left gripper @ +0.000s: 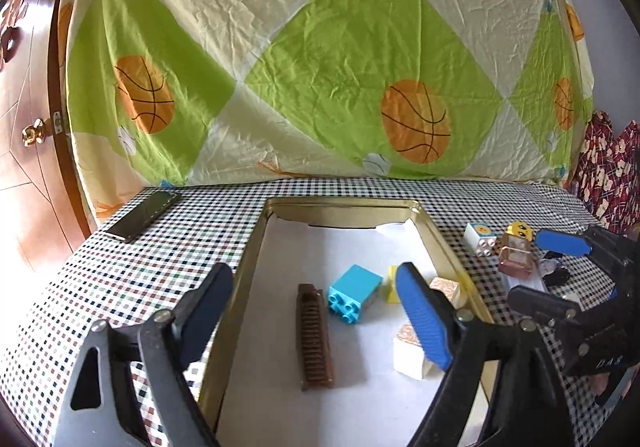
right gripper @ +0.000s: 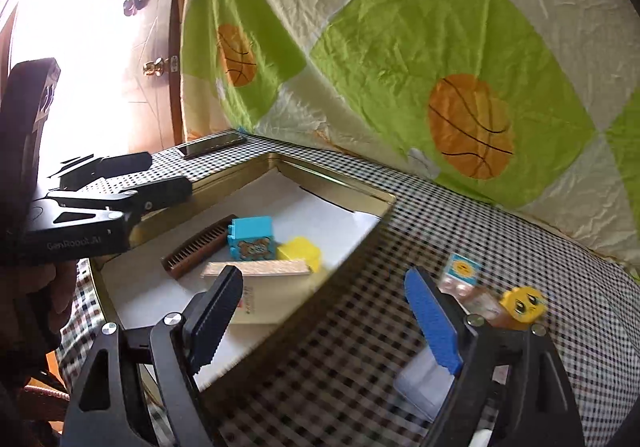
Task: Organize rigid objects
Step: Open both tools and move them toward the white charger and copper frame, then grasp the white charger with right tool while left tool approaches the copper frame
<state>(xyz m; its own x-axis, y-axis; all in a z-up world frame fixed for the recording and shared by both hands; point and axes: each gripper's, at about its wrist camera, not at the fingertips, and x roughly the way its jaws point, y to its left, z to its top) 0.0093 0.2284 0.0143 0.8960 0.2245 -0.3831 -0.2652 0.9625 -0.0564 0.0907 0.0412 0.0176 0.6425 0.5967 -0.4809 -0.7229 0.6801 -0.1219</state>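
Gold tin point(left gripper: 440, 231) on checked counter point(left gripper: 160, 247), lined w/ white paper; inside: brown comb point(left gripper: 314, 339), blue brick point(left gripper: 354, 293), yellow brick point(right gripper: 300, 253), white box point(left gripper: 412, 359) w/ tan top. Left gripper point(left gripper: 320, 311) above tin, fingers point(left gripper: 422, 319) spread wide, nothing between them. Right gripper point(right gripper: 320, 315) over counter at tin's right edge, fingers point(right gripper: 432, 319) apart, empty. Outside tin, to its right: sun-print brick point(right gripper: 462, 271), clear bottle w/ yellow face cap point(right gripper: 522, 305) just beside it. Phone point(left gripper: 144, 215) at counter's far left; basketball sheet point(left gripper: 320, 67) behind.
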